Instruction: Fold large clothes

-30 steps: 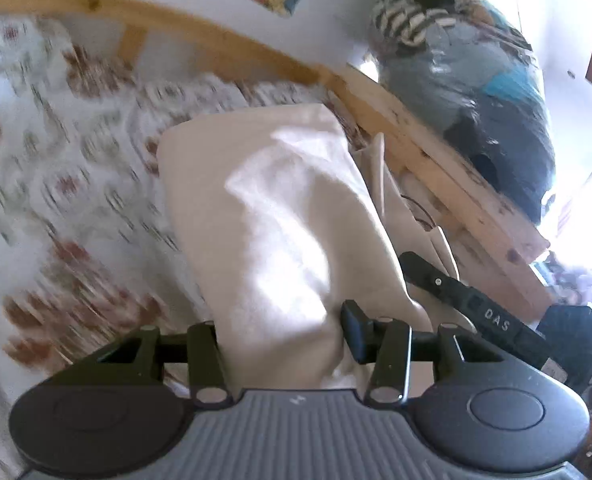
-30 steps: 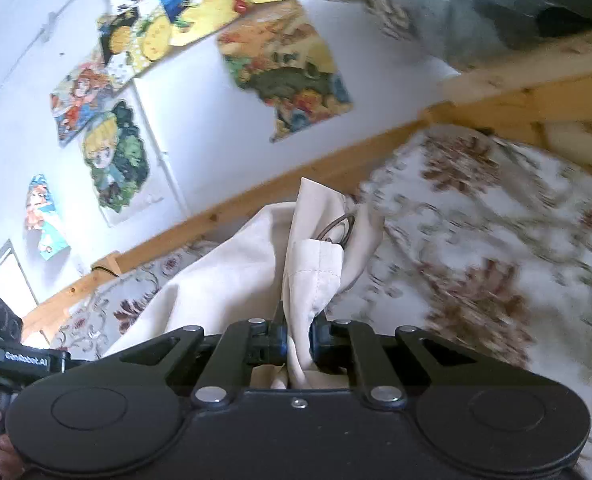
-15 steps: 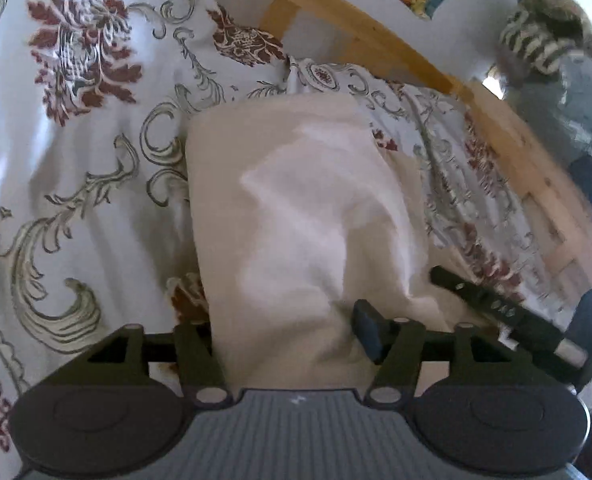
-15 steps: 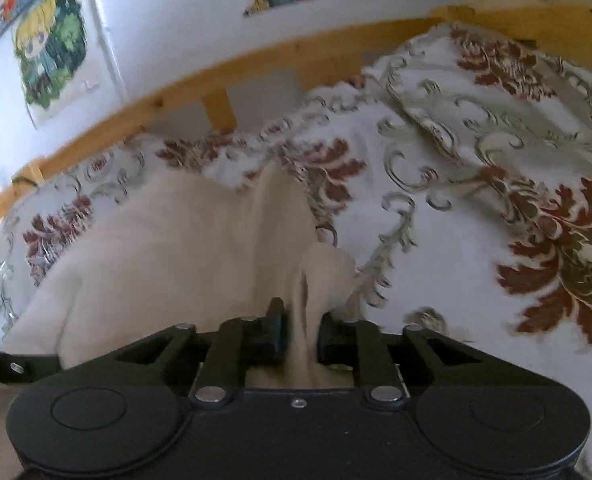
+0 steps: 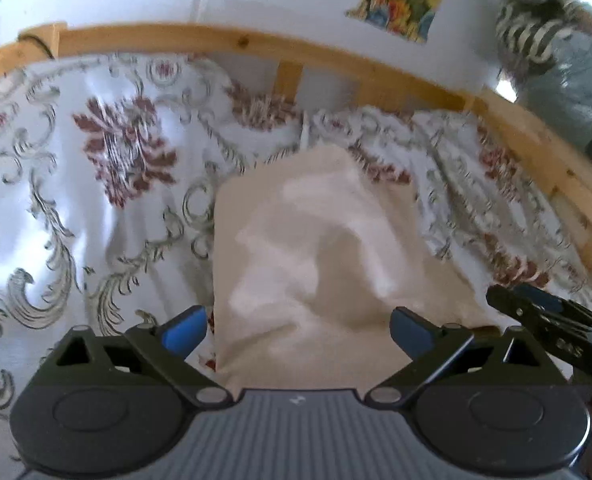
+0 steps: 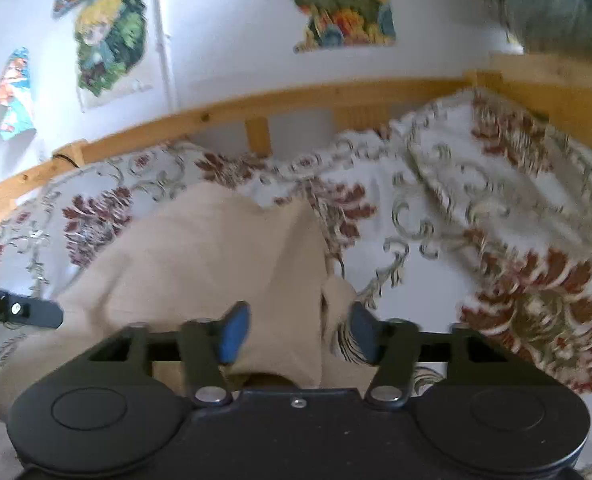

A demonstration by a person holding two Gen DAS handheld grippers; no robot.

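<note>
Cream-coloured cotton garment (image 5: 315, 248) lies in a folded heap on the bed's white bedspread with red flowers (image 5: 96, 208), freshly let go. The left hand-held gripper (image 5: 297, 330) has just been opening and stands wide, cloth between but untouched. The right hand-held gripper (image 6: 297, 332) has likewise been opening around the fold's edge. I'd say: draw both back low and straight, without snagging.

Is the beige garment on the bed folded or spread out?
Folded: the beige garment lies doubled over in a narrow bundle with a straight left edge on the floral bedspread, not spread flat.
</note>
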